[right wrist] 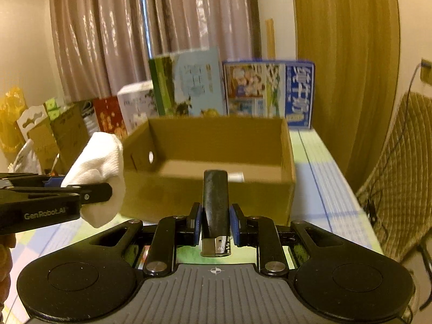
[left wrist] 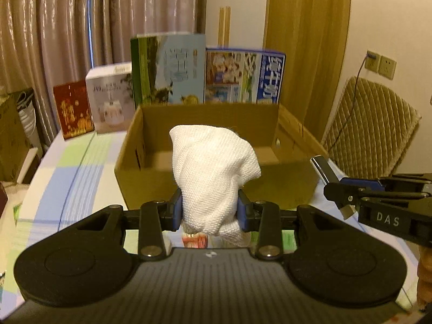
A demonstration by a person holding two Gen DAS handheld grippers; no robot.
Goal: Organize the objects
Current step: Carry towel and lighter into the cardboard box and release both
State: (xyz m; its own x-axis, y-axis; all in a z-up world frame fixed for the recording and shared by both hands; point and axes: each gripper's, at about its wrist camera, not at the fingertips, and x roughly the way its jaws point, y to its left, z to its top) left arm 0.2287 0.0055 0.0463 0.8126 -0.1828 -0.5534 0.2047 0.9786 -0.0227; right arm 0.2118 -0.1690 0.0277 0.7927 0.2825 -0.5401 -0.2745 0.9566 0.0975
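Observation:
My left gripper (left wrist: pixel 210 210) is shut on a bunched white cloth (left wrist: pixel 213 172), held up just in front of an open cardboard box (left wrist: pixel 127 145). The same cloth (right wrist: pixel 100 162) and left gripper (right wrist: pixel 89 191) show at the left of the right wrist view. My right gripper (right wrist: pixel 216 224) is shut on a black lighter (right wrist: pixel 216 197) with a metal end, upright before the box (right wrist: pixel 287 162). From the left wrist view the right gripper (left wrist: pixel 337 189) holds the lighter (left wrist: pixel 322 168) beside the box's right corner. A small white object (right wrist: pixel 236 176) lies inside the box.
Several printed boxes stand behind the cardboard box: red (left wrist: pixel 73 108), white (left wrist: pixel 110 100), green-blue (left wrist: pixel 170 70), blue (left wrist: pixel 245 77). The table carries a checked cloth (left wrist: pixel 67 178). A quilted chair back (left wrist: pixel 370 132) stands right. Curtains hang behind; cartons and bags (right wrist: pixel 40 135) crowd the left.

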